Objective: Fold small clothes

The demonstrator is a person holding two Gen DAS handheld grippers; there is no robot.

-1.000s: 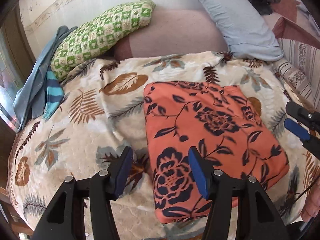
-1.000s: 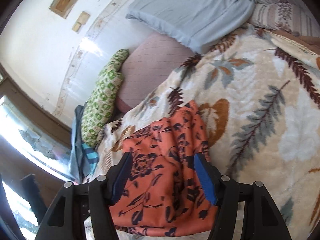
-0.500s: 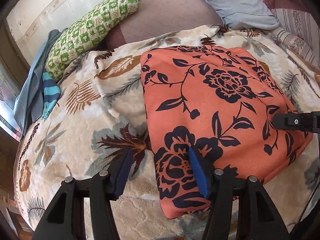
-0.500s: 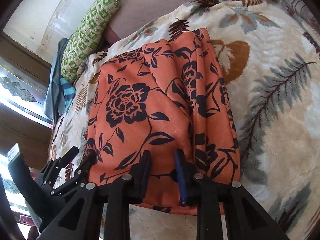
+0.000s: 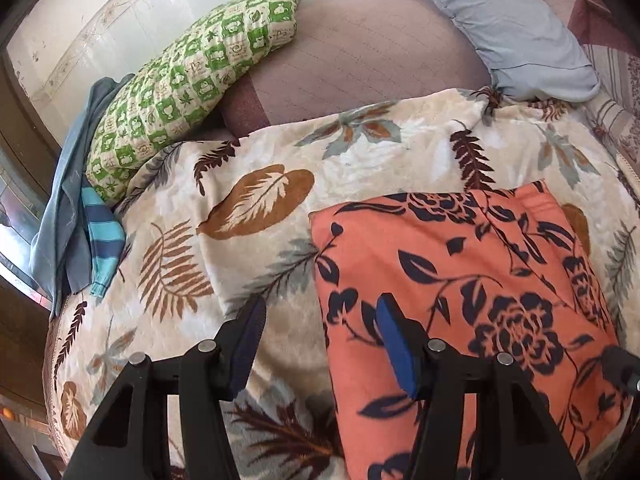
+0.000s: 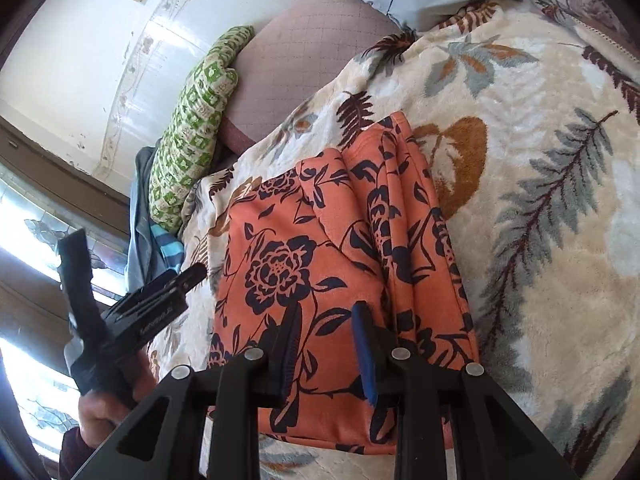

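One folded garment [image 5: 460,280] lies in front of you on the bed [image 5: 248,248]: orange cloth printed with dark navy flowers and trailing leaves, folded into a roughly rectangular packet with several layered folds stacked along its right side in the right wrist view. It rests flat on the cream blanket with the brown and grey leaf pattern, toward the near edge of the bed, well apart from the green checked pillow [image 5: 188,84], the pale blue pillow [image 5: 508,24] and the blue-grey clothes [image 5: 76,208] heaped at the far left edge. Your left gripper [image 5: 320,344] has its fingers apart: the left finger hangs over bare blanket just beside the garment's left edge, the right finger over the orange cloth, so that edge runs between them, and the pads are not pressing on it. Your right gripper [image 6: 326,344] is over the near end of the packet, where its fingers have just been closing and now stand close together with a narrow gap; orange cloth shows in that gap beyond them, but you cannot tell from these views whether the blue pads [image 6: 366,356] are pinching a fold or merely hovering above it. In the right wrist view your left hand [image 6: 100,408] holds its gripper beside the garment's left edge.
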